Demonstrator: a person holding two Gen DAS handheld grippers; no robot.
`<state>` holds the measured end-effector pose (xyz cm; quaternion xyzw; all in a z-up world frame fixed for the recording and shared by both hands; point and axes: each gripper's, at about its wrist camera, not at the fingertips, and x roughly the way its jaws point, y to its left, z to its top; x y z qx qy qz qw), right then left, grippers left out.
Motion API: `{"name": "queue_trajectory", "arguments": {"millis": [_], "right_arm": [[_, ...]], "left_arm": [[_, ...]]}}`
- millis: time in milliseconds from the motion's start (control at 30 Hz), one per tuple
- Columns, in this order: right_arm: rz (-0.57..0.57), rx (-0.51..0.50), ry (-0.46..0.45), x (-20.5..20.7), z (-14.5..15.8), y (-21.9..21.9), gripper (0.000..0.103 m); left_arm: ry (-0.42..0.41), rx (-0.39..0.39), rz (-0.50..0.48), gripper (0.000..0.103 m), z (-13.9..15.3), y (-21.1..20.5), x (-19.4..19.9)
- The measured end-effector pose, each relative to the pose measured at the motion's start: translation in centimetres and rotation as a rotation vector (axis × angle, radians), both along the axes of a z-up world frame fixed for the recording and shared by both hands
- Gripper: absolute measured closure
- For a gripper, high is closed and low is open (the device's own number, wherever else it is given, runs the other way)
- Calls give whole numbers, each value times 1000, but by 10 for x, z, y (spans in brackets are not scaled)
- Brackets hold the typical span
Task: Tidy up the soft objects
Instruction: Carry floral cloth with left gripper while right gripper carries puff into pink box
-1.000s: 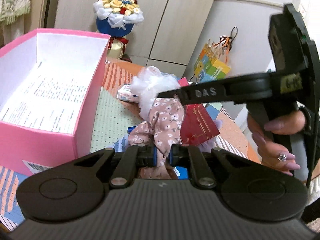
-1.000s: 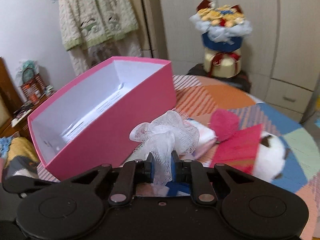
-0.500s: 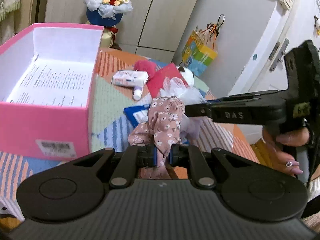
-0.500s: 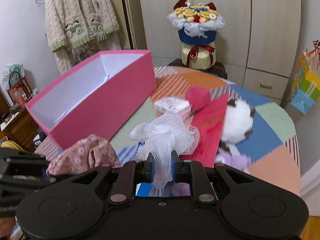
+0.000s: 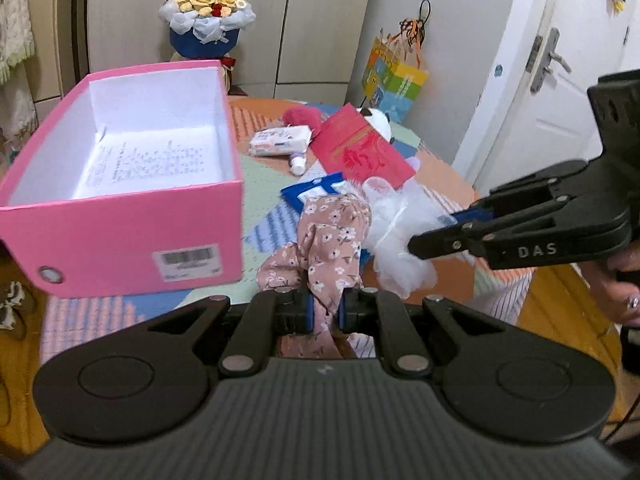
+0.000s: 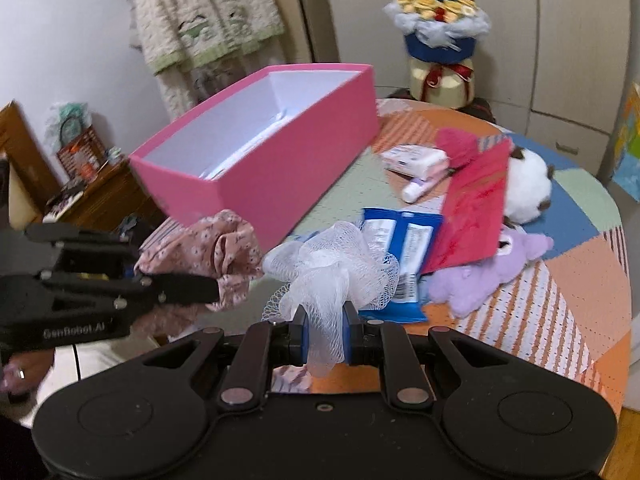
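Observation:
My left gripper [image 5: 325, 309] is shut on a pink floral cloth [image 5: 328, 236], held in the air near the table's front edge; the cloth also shows in the right wrist view [image 6: 200, 248]. My right gripper [image 6: 325, 338] is shut on a white mesh bath puff [image 6: 336, 268], just right of the cloth; the puff also shows in the left wrist view [image 5: 400, 240]. An open pink box [image 5: 120, 232] with a white inside stands on the left of the table and shows in the right wrist view too [image 6: 280, 160].
On the patchwork table lie a purple plush [image 6: 488, 276], a white plush [image 6: 524, 184], a red envelope [image 6: 472, 208], a blue packet [image 6: 404, 248], a tissue pack [image 5: 280, 140], a small tube [image 6: 416, 190] and a magenta fuzzy item [image 6: 456, 144]. A flower bouquet [image 5: 206, 20] stands behind.
Both grippers have pulled back toward the table's front edge with their loads. The pink box and the pile of items now lie farther off.

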<state>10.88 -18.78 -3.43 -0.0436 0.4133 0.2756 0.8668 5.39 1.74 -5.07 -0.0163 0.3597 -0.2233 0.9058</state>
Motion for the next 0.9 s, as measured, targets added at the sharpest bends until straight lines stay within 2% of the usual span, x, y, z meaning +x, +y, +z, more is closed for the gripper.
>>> {"name": "queue_trajectory", "arguments": {"millis": [167, 267, 467, 600, 767, 900], "right_arm": [[83, -30, -35, -18, 16, 25, 84], [124, -36, -45, -24, 26, 40, 84], [204, -25, -90, -26, 55, 73, 84], [242, -21, -140, -17, 71, 96, 84], [237, 9, -175, 19, 81, 120, 84], [201, 22, -174, 60, 81, 134, 84]], "left_arm": [[102, -8, -5, 93, 13, 34, -5], [114, -1, 16, 93, 26, 55, -9], [44, 7, 52, 93, 62, 87, -9], [2, 12, 53, 93, 84, 101, 6], [-40, 30, 75, 93, 98, 107, 45], [-75, 54, 111, 93, 94, 109, 85]]}}
